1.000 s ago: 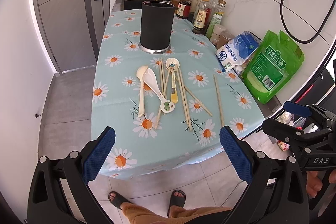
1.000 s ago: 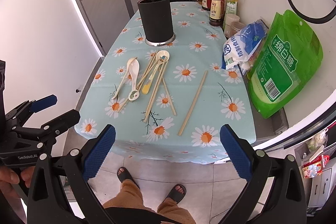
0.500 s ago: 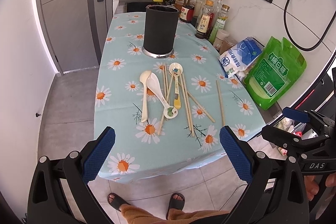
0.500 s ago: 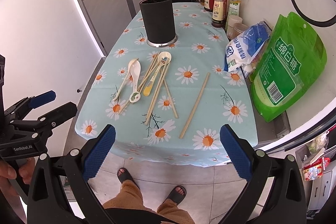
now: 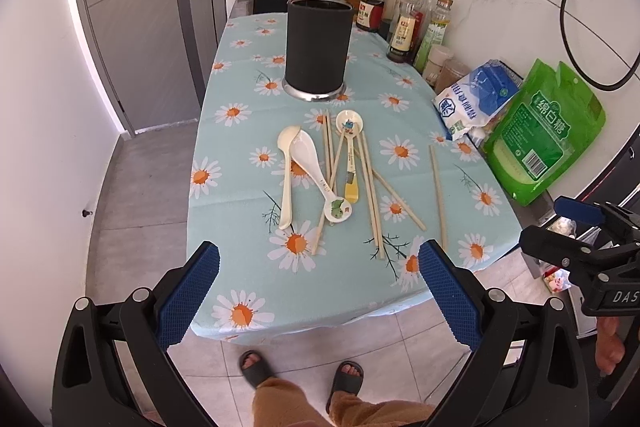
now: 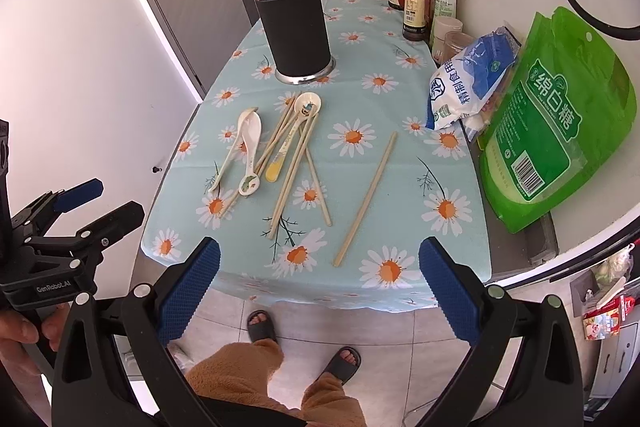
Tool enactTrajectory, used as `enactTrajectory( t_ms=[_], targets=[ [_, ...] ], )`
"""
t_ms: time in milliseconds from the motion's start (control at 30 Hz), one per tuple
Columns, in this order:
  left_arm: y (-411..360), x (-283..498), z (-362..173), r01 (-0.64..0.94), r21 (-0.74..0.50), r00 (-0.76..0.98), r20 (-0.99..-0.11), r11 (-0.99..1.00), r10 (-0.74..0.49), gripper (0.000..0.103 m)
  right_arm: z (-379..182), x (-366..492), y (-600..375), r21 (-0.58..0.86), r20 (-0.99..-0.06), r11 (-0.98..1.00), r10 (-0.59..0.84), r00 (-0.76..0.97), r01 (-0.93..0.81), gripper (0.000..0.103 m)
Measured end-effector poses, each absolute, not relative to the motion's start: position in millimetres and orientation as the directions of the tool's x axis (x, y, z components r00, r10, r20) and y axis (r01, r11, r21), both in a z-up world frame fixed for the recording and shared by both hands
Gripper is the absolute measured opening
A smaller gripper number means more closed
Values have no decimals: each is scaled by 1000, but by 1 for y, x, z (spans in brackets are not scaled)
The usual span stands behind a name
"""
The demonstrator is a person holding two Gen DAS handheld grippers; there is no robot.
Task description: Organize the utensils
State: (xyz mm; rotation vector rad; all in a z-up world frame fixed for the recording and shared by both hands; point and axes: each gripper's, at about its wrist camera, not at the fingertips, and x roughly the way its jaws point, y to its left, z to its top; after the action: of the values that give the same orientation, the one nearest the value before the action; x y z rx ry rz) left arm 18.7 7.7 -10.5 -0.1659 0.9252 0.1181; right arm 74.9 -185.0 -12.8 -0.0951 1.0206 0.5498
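Left wrist view has the left gripper point(image 5: 319, 287) held level over the near edge of the table point(image 5: 224, 203), its blue-padded fingers point(image 5: 188, 293) spread wide with nothing between them. Right wrist view shows the right gripper point(image 6: 319, 287) in the same pose, wide apart and empty, above the floor and the person's sandalled feet point(image 6: 262, 325). Beyond the fingers, on the daisy cloth, lie three spoons point(image 5: 308, 157) mixed with a loose bundle of chopsticks point(image 5: 370, 187); one chopstick point(image 6: 365, 194) lies well apart to the right. Farther back stands the black utensil holder point(image 5: 318, 49), upright; its inside is hidden. A green bag point(image 6: 556, 115) and a blue-white bag point(image 6: 468, 83) lean at the right edge, with bottles point(image 5: 406, 23) behind; their labels are too small to read.
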Motion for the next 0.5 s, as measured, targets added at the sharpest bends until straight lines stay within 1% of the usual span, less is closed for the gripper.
enactTrajectory(
  t_ms=[200, 500],
  targets=[
    [22, 31, -20, -163, -124, 582, -813, 979, -6, 97, -18, 85, -175, 168, -841, 868, 373, 392, -467, 99],
    [49, 72, -31, -83, -197, 562, -819, 977, -117, 96, -30, 121, -155, 132, -876, 909, 294, 382, -396, 99]
  ],
)
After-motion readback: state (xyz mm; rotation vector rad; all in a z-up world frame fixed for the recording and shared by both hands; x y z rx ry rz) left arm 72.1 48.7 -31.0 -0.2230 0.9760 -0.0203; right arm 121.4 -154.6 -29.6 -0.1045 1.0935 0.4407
